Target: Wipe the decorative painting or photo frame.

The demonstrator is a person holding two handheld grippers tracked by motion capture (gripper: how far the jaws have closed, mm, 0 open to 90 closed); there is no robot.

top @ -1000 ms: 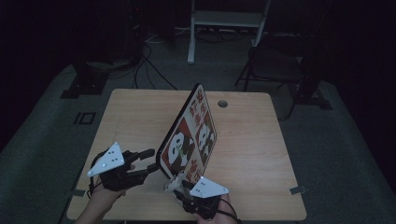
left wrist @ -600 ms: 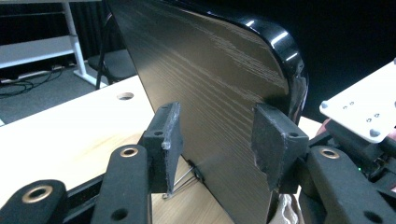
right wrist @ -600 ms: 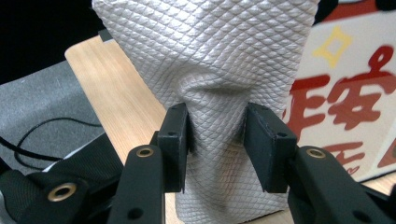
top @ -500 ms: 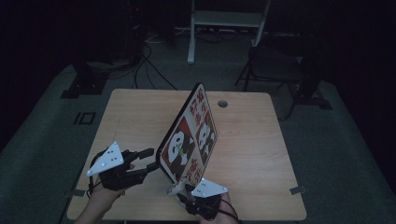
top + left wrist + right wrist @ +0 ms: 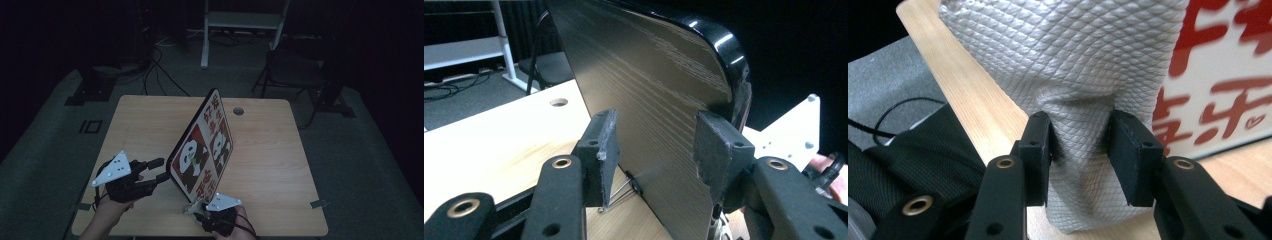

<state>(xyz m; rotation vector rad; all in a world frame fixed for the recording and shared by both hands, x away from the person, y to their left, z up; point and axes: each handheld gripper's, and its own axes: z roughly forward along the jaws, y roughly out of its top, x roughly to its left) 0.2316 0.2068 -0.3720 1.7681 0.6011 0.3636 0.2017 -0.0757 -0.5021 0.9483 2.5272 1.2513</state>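
Panda tray stands on edge mid-frame on the counter, right claw clamped on a grey textured cloth at its lower corner, left claw spread astride its dark back, ungripped; wiping looks barely begun.

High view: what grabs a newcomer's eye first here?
The panda tray, a dark-rimmed board with panda pictures and red characters, stands tilted on edge near the middle of the wooden table. The left gripper sits open at its dark wood-grain back, jaws apart on either side of the near edge. At the table's front edge the right gripper is shut on a grey scaly-textured cloth beside the tray's printed face.
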